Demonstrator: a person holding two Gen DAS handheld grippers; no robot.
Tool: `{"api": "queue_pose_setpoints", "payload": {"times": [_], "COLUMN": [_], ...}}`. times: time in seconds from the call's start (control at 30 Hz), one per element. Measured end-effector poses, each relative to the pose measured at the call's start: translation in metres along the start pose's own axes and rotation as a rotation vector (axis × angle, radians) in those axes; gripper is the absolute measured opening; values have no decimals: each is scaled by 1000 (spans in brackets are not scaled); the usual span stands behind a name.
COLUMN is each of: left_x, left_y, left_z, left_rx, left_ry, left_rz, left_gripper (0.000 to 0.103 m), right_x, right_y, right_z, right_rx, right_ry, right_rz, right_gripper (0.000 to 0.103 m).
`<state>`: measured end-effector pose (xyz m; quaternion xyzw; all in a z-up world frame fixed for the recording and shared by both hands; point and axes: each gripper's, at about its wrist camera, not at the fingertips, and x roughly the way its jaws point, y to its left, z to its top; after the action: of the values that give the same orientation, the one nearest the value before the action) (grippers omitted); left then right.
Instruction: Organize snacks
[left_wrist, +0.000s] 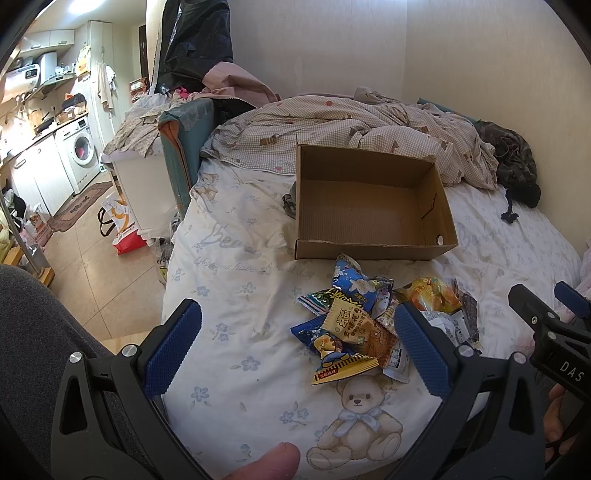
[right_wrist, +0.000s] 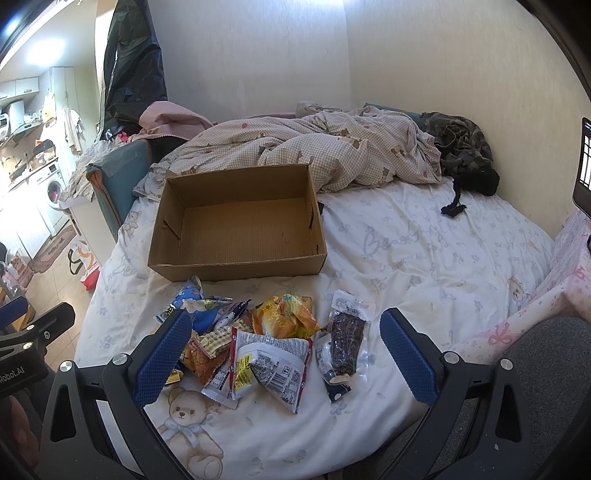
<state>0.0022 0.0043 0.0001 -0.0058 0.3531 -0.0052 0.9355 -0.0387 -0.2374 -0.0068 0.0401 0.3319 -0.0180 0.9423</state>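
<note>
The left tool (left_wrist: 297, 347), black-framed with blue ribbed pads, is hovering above the bed with its jaws spread wide and gripping nothing; its right pad is overlapping the near edge of the snack pile in that view. The right tool (right_wrist: 282, 356), of the same build, is likewise standing wide open and empty, poised over the same pile. The heap of small foil and plastic snack packets (right_wrist: 258, 343) is lying on the white floral bedsheet with a teddy-bear print (right_wrist: 424, 258), just in front of the open brown cardboard box (right_wrist: 236, 225), whose interior is showing nothing inside. Within the heap, a blue packet (left_wrist: 351, 284) is sitting nearest the box, an orange crinkled bag (right_wrist: 284, 314) is resting in the middle, a white packet with printed labels (right_wrist: 269, 365) is lying at the near side, and a clear packet of dark strips (right_wrist: 345, 343) is lying slightly apart to the right. A rumpled checked duvet (right_wrist: 314, 151) is lying bunched behind the box.
</note>
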Motion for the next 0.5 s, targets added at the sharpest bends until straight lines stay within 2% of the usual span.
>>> {"api": "queue_pose_setpoints", "payload": {"times": [0.5], "left_x": [0], "left_y": [0], "left_z": [0], "left_rx": [-2], "left_ry": [1], "left_rz": [-1], "left_gripper": [103], "right_x": [0], "right_y": [-1], "right_z": [0], "right_rx": [1], "right_ry": [0], "right_rz": [1], "right_gripper": [103]}}
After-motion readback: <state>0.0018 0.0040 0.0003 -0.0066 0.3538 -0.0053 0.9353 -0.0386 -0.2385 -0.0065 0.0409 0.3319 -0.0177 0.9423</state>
